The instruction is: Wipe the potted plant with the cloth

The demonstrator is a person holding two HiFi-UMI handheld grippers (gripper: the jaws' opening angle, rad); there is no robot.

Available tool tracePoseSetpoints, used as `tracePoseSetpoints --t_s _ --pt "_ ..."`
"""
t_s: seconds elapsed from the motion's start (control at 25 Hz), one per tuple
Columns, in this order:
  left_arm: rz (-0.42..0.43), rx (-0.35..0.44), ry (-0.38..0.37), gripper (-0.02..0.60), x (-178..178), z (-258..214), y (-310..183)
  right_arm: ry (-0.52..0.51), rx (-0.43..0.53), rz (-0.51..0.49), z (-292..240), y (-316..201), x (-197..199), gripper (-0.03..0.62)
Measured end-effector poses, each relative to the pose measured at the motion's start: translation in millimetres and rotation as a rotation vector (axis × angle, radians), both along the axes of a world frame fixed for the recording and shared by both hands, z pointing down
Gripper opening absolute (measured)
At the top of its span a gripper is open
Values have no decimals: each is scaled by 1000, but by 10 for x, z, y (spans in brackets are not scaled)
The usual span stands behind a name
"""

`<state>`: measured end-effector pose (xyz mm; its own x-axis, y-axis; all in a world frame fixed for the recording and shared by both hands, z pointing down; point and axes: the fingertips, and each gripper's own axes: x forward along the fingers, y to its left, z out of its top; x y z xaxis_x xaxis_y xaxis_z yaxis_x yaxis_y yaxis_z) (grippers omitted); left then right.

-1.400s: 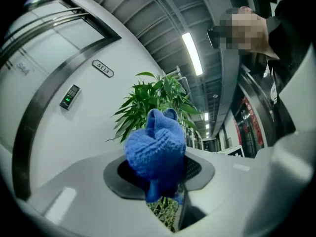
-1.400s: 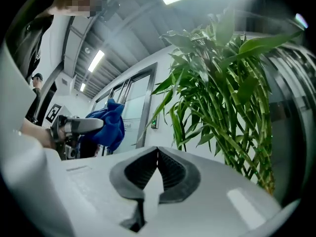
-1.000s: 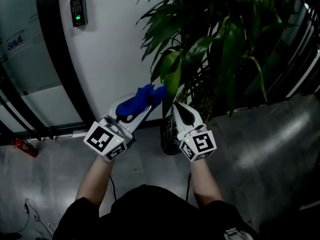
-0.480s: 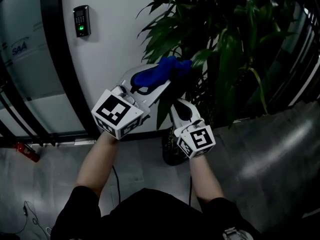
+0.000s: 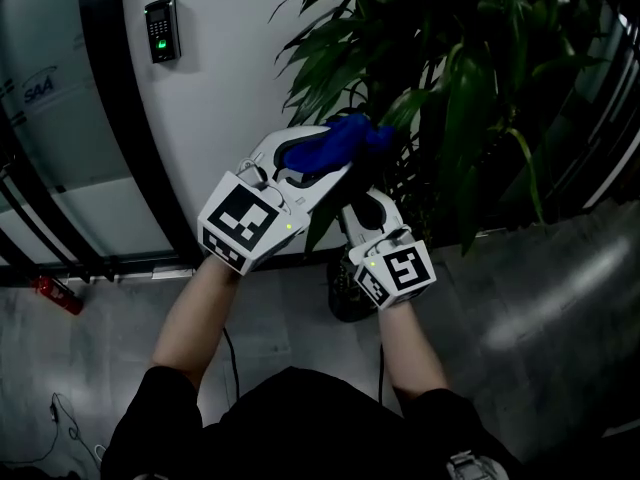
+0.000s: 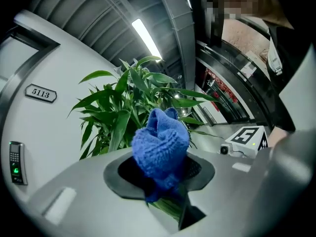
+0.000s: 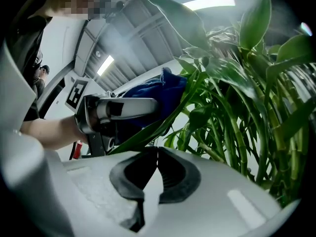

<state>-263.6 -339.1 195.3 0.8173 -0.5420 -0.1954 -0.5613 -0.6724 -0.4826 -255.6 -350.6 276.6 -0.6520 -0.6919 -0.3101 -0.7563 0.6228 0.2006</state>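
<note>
My left claw is pinching the blue cloth. The cloth is bunched into a ball and bulges out past the pads. My right claw sits lower and just beside it, pressed together, with nothing between its pads that I can see.

Just past both tips runs one long leaf, slanting down between the two claws. The cloth sits against its upper part, at the near edge of the potted plant. The dark pot stands on the floor below my right claw, near the white wall.

I judge the step in hand to be wiping this one leaf. To do it well I would:
- Bring the shut right claw under the blade as a backing.
- Lay the soft bulge of the cloth on top and draw it from the stem end toward the tip.
- Press lightly, so that only cloth meets the leaf and never the hard claw edges.
- Roll my wrist to bring a fresh face round, since the balled cloth touches only a small patch at a time.

A stroke against the grain or a tug could crease or tear the blade.
</note>
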Motion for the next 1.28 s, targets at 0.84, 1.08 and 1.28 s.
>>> tracePoseSetpoints --t_s 0.84,1.08,1.28 --pt "47 -99 13 155 -125 574 381 -59 -73 13 257 140 -10 3" --pt "51 -152 24 155 -173 747 466 -57 -89 21 310 192 -4 3" --pt "54 -202 47 155 -221 842 511 -66 -96 17 331 231 10 3"
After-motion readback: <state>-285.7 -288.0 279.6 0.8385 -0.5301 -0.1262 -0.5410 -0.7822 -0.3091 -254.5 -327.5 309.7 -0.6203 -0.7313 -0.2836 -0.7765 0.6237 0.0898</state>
